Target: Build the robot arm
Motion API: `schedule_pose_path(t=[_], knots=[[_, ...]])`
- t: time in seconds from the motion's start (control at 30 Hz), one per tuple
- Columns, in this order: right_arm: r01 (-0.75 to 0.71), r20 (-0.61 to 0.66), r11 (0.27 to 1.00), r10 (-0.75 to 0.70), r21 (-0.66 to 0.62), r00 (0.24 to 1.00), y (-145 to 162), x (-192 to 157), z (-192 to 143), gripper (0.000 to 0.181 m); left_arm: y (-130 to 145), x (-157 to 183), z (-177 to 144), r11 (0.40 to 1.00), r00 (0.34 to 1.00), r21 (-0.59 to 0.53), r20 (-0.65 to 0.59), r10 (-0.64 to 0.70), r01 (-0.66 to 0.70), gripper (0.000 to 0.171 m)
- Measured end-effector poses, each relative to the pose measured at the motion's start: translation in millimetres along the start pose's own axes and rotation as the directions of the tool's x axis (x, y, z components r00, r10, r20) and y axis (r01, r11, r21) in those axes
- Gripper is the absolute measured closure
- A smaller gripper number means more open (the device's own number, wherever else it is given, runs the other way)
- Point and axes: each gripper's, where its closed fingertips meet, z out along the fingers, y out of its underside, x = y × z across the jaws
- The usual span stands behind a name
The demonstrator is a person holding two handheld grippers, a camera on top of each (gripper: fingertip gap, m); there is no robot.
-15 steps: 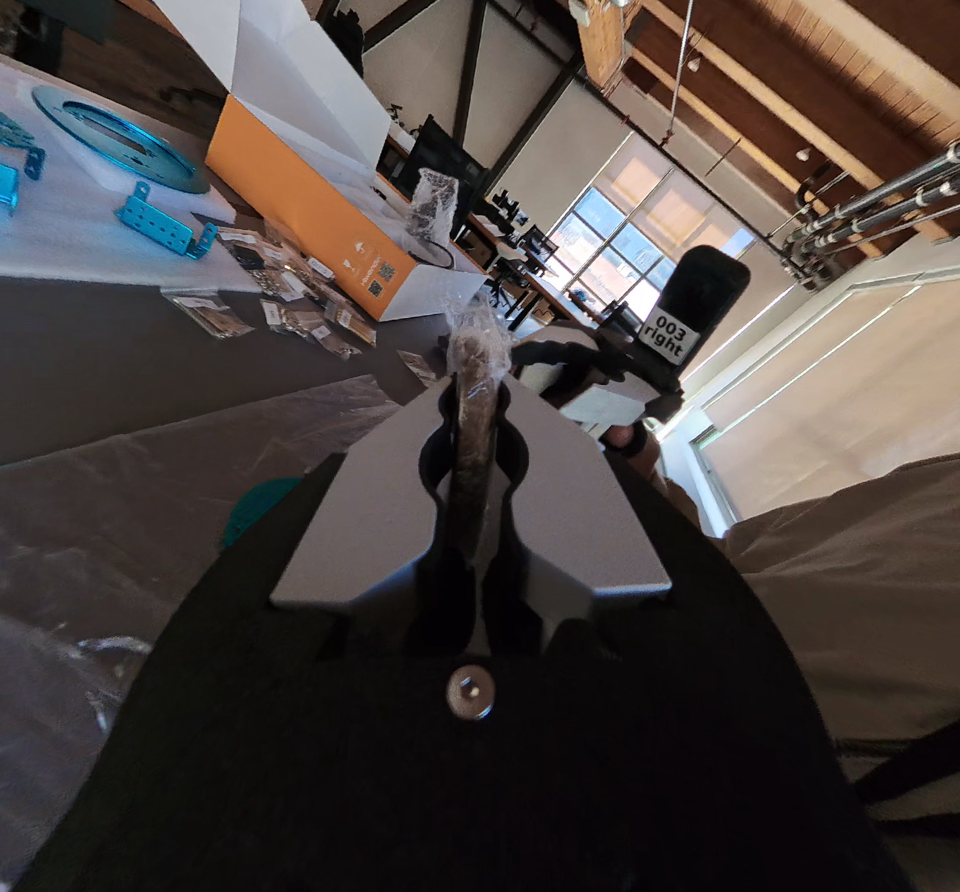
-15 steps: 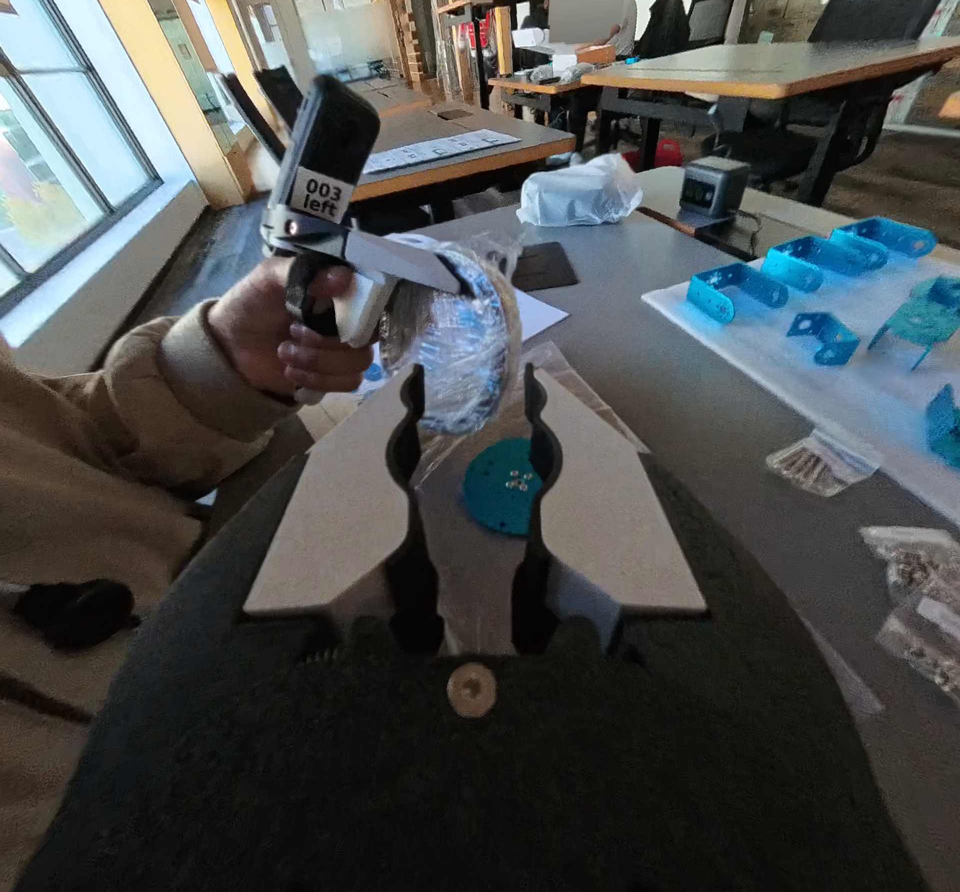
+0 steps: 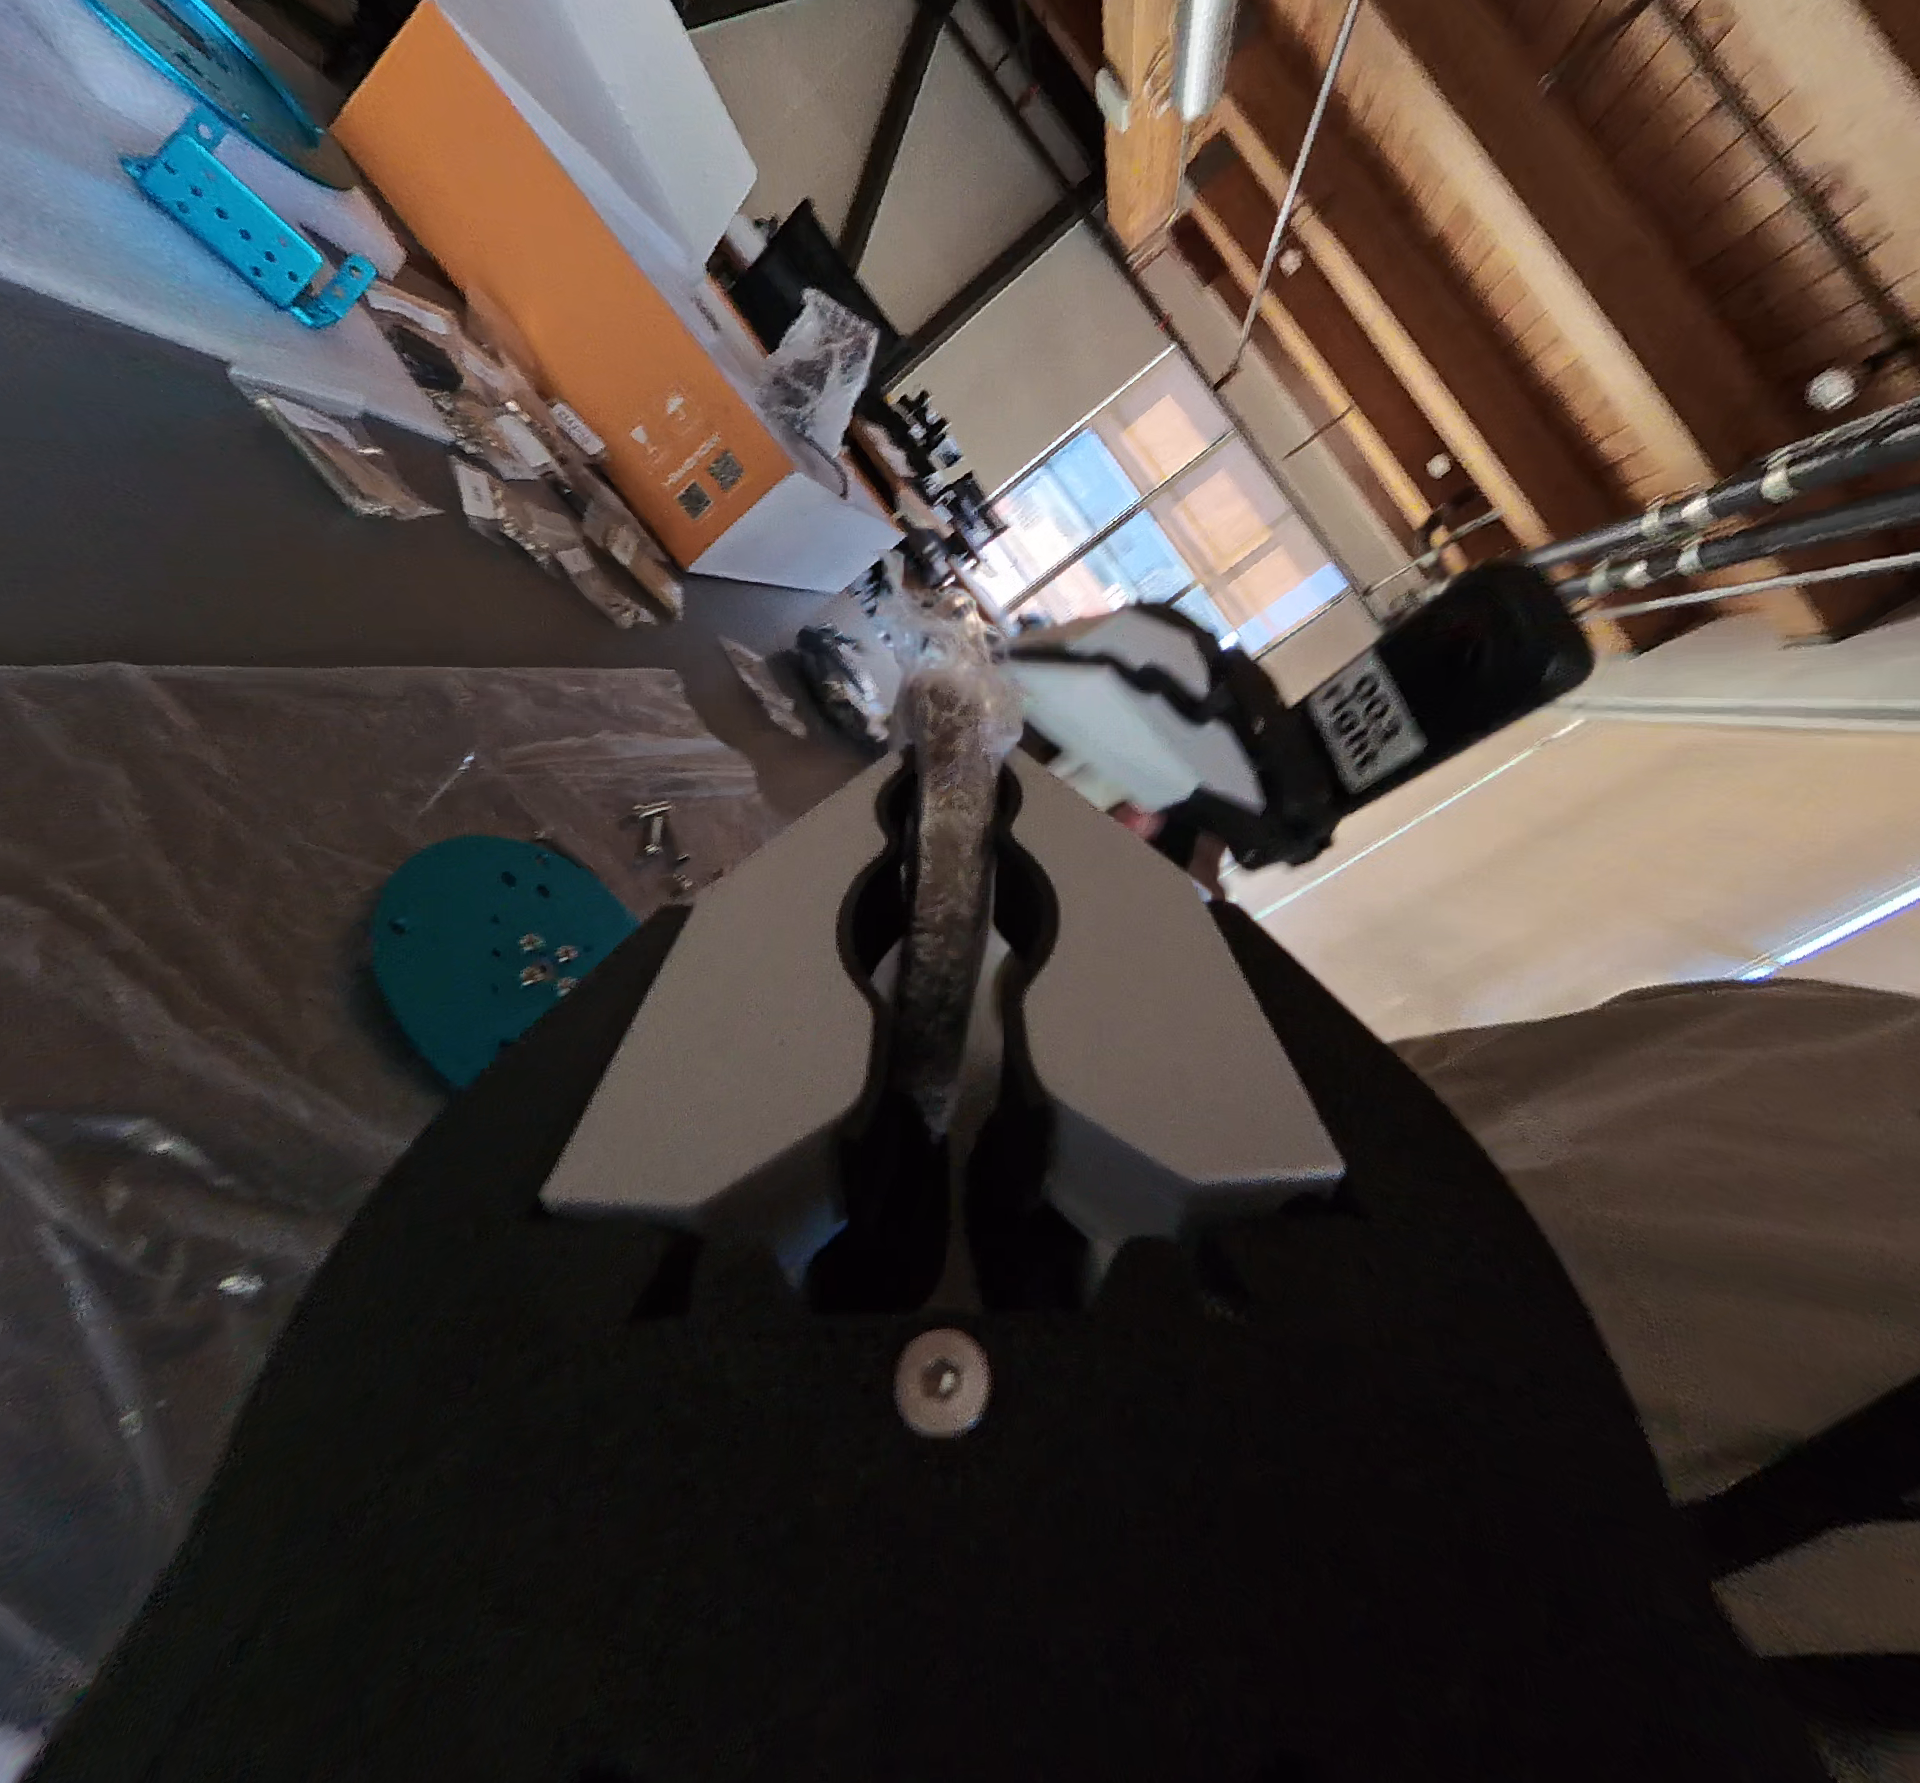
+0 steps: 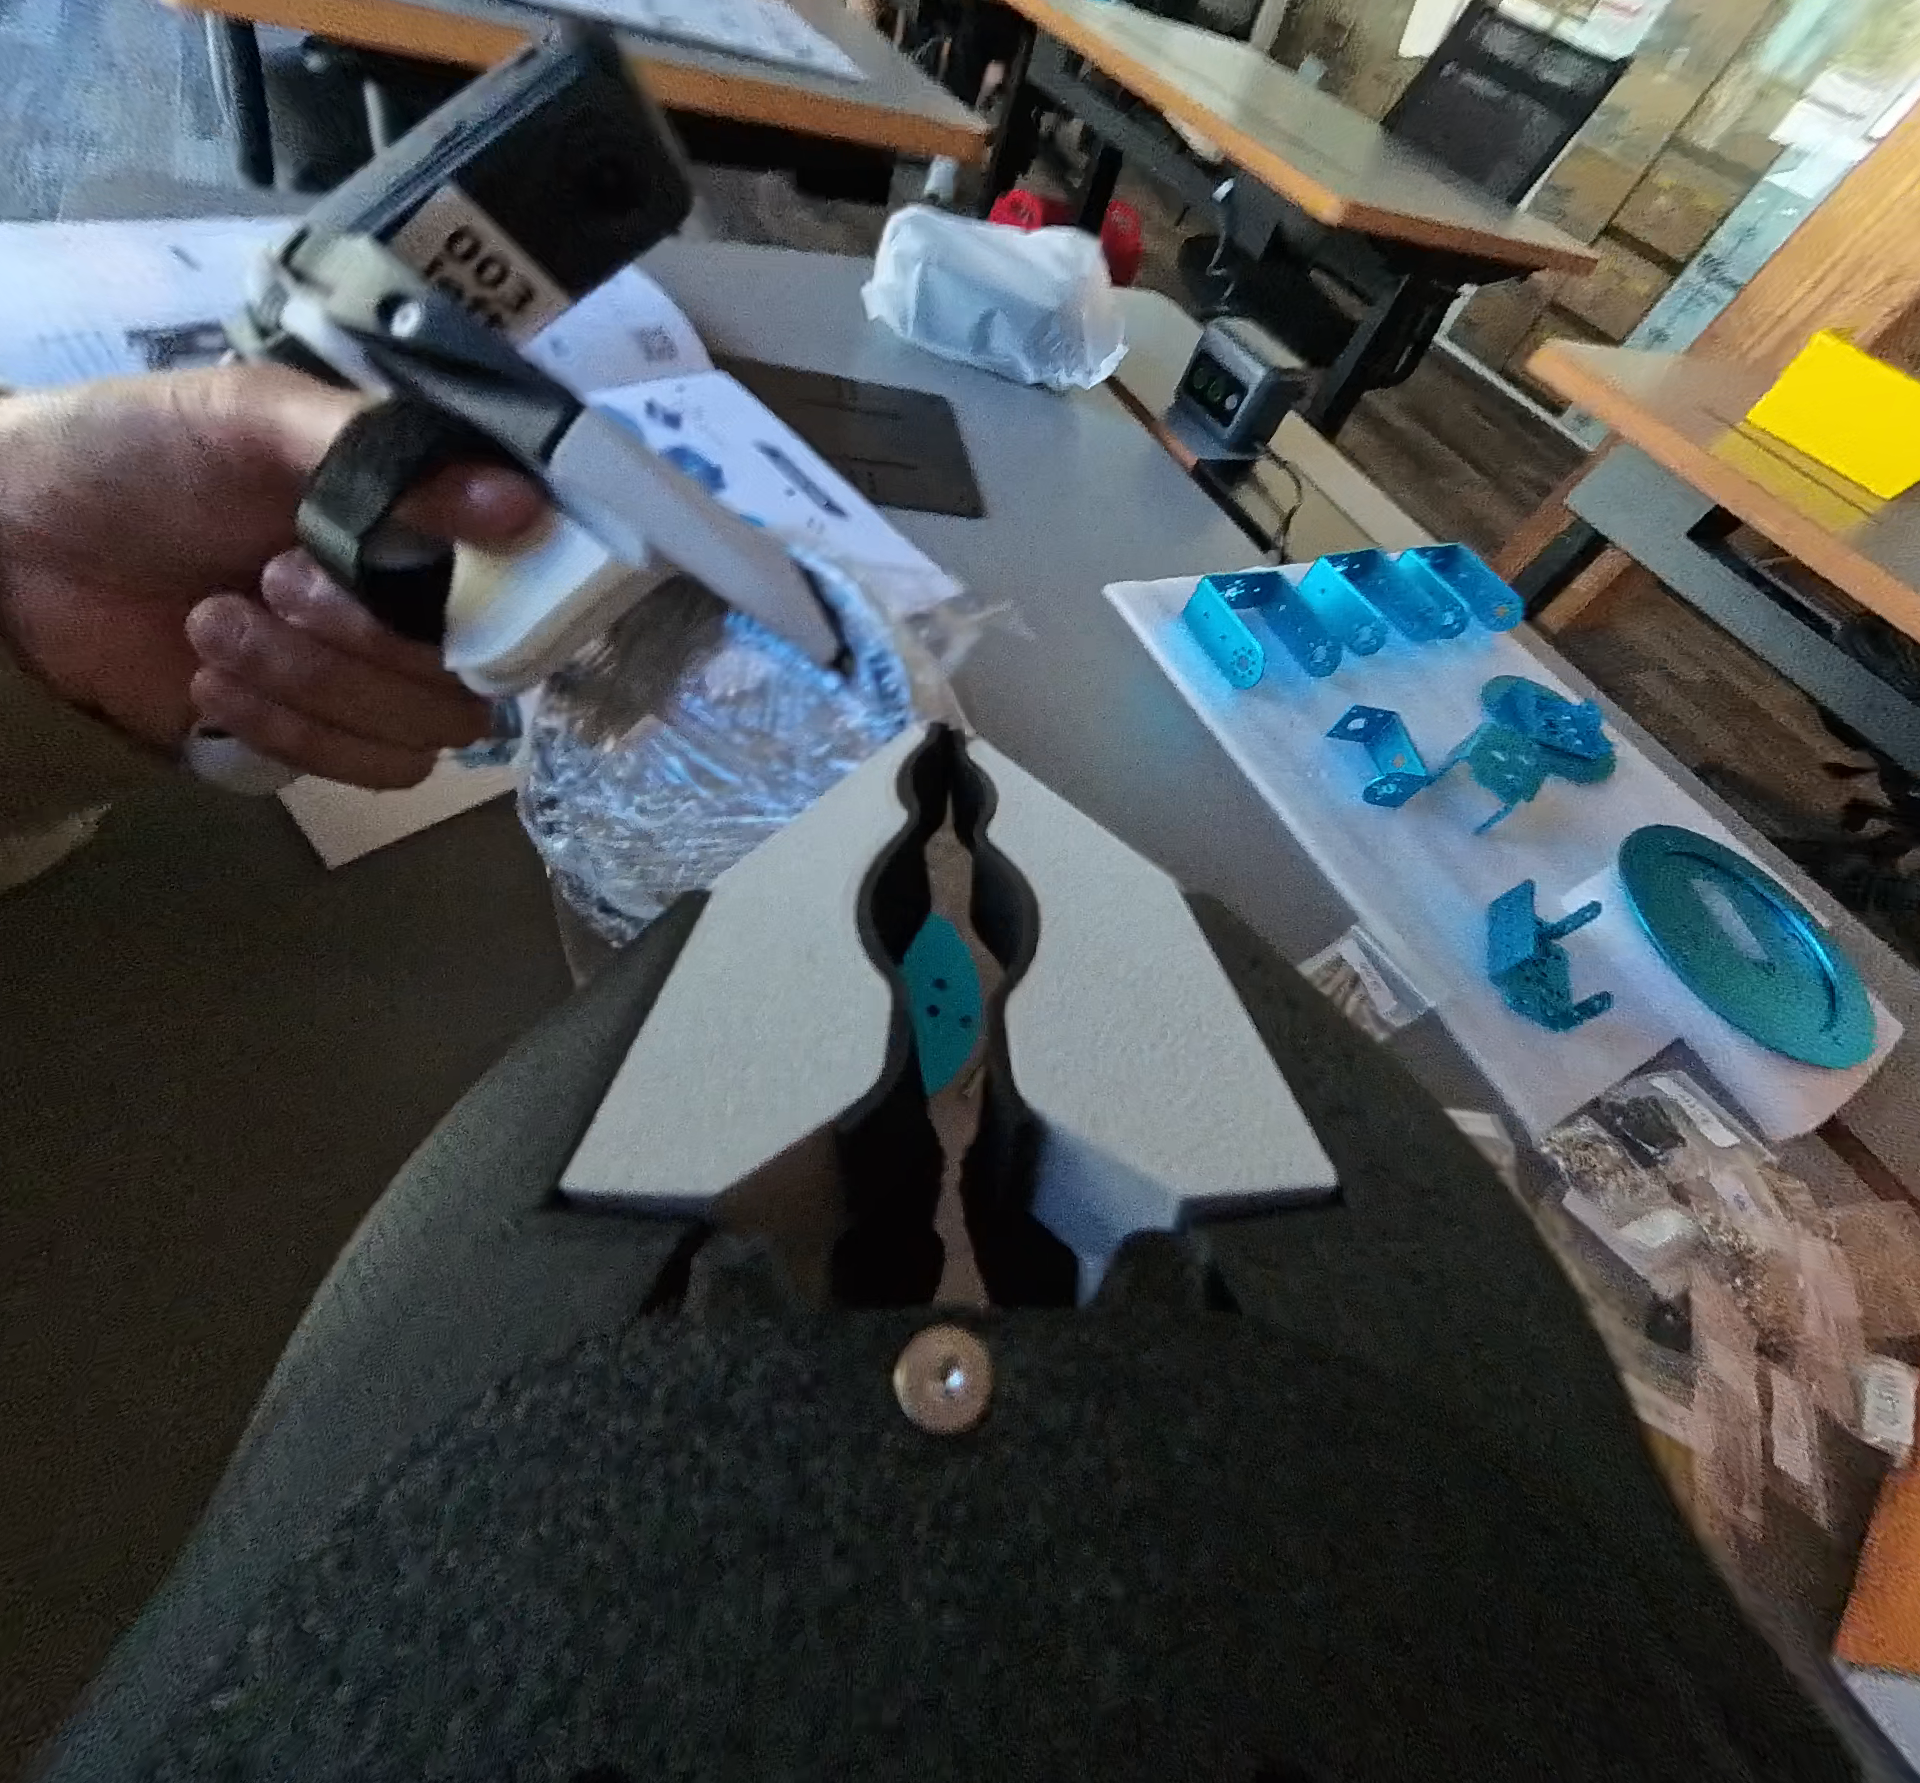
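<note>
Left tongs (image 3: 951, 777) clamp wrapped ring (image 3: 940, 902); right tongs (image 4: 948, 746) closed alongside.

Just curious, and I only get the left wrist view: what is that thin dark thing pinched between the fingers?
Observer: Seen flat-on in the right wrist view, it is a round bundle wrapped in clear plastic. The left gripper clamps its upper rim.
Visitor: Is the other gripper open?
Observer: No. The right gripper has its jaws nearly closed, and only a teal disc beneath shows through the slit.
Visitor: What carries the left one?
Observer: A person's hand, curled around it from below.
</note>
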Motion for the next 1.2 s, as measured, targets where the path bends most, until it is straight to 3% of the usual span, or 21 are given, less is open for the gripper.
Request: schedule_pose_path(t=[0.1,0.17,0.27,0.3,0.37,0.43,0.57,0.83,1.0,1.2], knots=[[-0.131,0.037,0.989,0.129,0.067,0.991,-13,22,-16,0.181,12,-11,-7,0.992,0.992,-0.092,0.084,0.09,-0.082,0.161],[-0.142,0.06,0.987,0.138,0.071,0.989,-16,26,-22,0.181,9,-17,-12,0.996,0.991,-0.061,0.118,0.071,-0.064,0.162],[-0.146,0.316,0.988,0.126,0.04,0.94,-20,-28,-17,0.181,-2,-18,-16,0.999,0.997,0.023,0.075,-0.034,0.032,0.163],[-0.128,0.345,0.992,0.116,0.013,0.932,-16,-44,-10,0.179,-4,-17,-16,0.997,0.996,0.04,0.056,-0.062,0.06,0.162],[-0.043,0.316,0.997,0.063,-0.07,0.947,1,-64,10,0.144,-6,-16,-14,0.994,0.995,0.067,0.031,-0.092,0.09,0.162],[0.053,0.232,0.991,-0.023,-0.123,0.972,16,-70,28,0.127,-5,-16,-12,0.992,0.994,0.077,0.032,-0.103,0.101,0.162],[0.232,0.107,0.959,-0.216,-0.163,0.97,27,-74,38,0.127,-3,-22,-15,0.988,0.991,0.088,0.042,-0.129,0.125,0.163],[0.042,0.24,0.984,0.0,-0.17,0.971,22,-81,33,0.127,-2,-12,-17,0.993,0.996,0.082,0.01,-0.088,0.087,0.163],[-0.095,0.332,0.986,0.136,-0.138,0.933,12,-83,25,0.14,-2,-1,-16,0.995,0.998,0.081,-0.032,-0.049,0.052,0.163],[-0.03,0.308,0.982,0.088,-0.189,0.947,22,-86,29,0.141,2,-6,-14,0.998,0.999,0.05,-0.008,-0.037,0.037,0.164]])
